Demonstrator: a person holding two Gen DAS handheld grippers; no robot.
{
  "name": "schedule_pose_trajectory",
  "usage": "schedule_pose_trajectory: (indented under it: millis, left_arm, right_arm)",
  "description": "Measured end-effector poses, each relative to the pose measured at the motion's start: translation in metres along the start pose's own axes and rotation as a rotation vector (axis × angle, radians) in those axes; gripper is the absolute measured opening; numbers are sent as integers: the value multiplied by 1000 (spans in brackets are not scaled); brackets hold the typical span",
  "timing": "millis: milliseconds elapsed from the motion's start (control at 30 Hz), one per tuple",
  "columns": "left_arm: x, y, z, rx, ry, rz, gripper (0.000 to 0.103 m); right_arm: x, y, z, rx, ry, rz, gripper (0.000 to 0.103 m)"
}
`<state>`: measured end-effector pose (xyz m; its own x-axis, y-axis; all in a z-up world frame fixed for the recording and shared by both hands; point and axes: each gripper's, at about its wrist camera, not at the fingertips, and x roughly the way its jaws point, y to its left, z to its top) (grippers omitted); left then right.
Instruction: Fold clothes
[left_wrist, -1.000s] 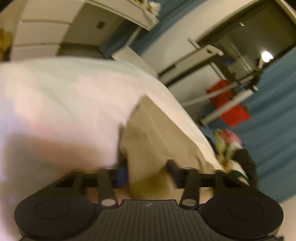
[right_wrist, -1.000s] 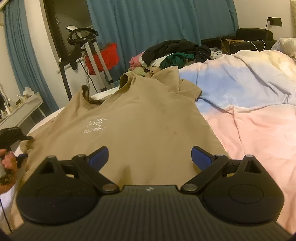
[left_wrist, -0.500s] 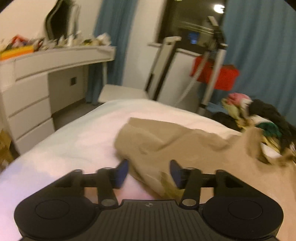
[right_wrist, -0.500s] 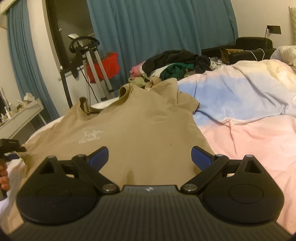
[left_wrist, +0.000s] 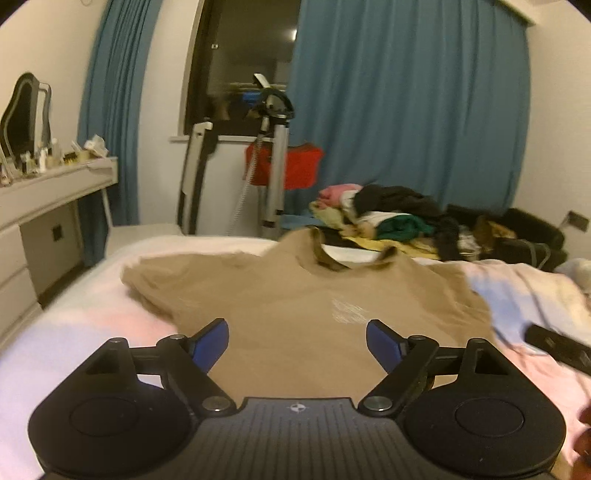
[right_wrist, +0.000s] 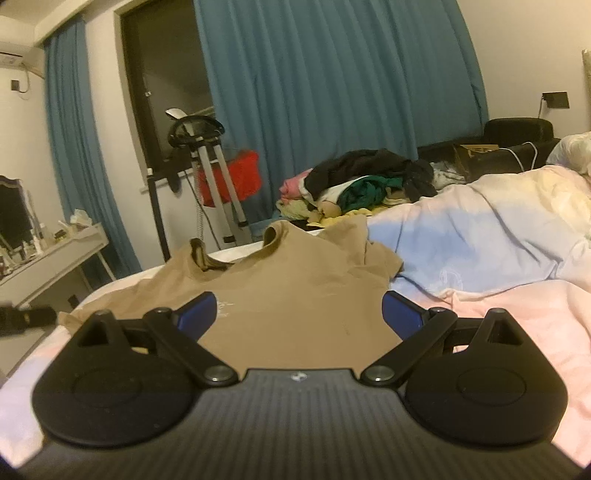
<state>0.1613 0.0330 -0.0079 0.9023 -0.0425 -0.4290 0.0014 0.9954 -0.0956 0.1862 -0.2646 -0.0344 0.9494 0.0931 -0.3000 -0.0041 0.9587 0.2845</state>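
At the far left of the left wrist view a white dressing tabletop (left_wrist: 55, 184) carried small bottles and a dark-framed mirror (left_wrist: 24, 110). Beside it hung a blue curtain (left_wrist: 110, 110), then came a dark window (left_wrist: 243, 66) and a metal-legged stand (left_wrist: 275, 162) with a red cloth (left_wrist: 295, 168) draped on it. The bed (left_wrist: 74, 332), covered in pale pink bedding, filled the lower half of the view. On it lay the tan T-shirt (left_wrist: 295, 302), spread front side up with its collar pointing away from the camera and a faint pale logo on the chest; its left sleeve edge looked rumpled. The left hand-held gripper (left_wrist: 297, 341) hovered over the shirt's lower part with its blue-tipped fingers (left_wrist: 208, 341) spread wide apart, holding nothing. Behind the shirt's collar sat a pile of clothes (left_wrist: 388, 214) in pink, black, green and yellow. At the right edge a black bar, probably part of the other tool, crossed the bedding, too blurred to be sure.

In the right wrist view the same tan T-shirt (right_wrist: 295, 295) lay on the bed, with a crumpled duvet (right_wrist: 498, 236) in pale blue, pink and cream just beside its right sleeve. The right hand-held gripper (right_wrist: 299, 312) hung above the shirt's hem, its fingers likewise wide apart and gripping nothing.
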Motion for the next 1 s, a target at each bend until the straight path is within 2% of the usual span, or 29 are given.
schedule_pose_trajectory:
  millis: [167,267,433,600,1000]
  left_arm:
    - [-15,-8,-27,-50,22,-40,84]
    - [-20,-13,-32,-24,10,-37,85]
    - [-22,-9,-35,-39,-11,-42,90]
    - [-12,-10,-39,-34,24,-65,90]
    - [13,-23,-55,67,7,-66,94]
  right_arm:
    - [-8,-3,-3,-2,17,-3,98]
    - [-7,-4,-5,-7,24,-6,97]
    - [-2,-9,-7,9,23,7,97]
    - [6,-14,-10,19,22,-9,97]
    - [35,-15,-20,10,59,-47,97]
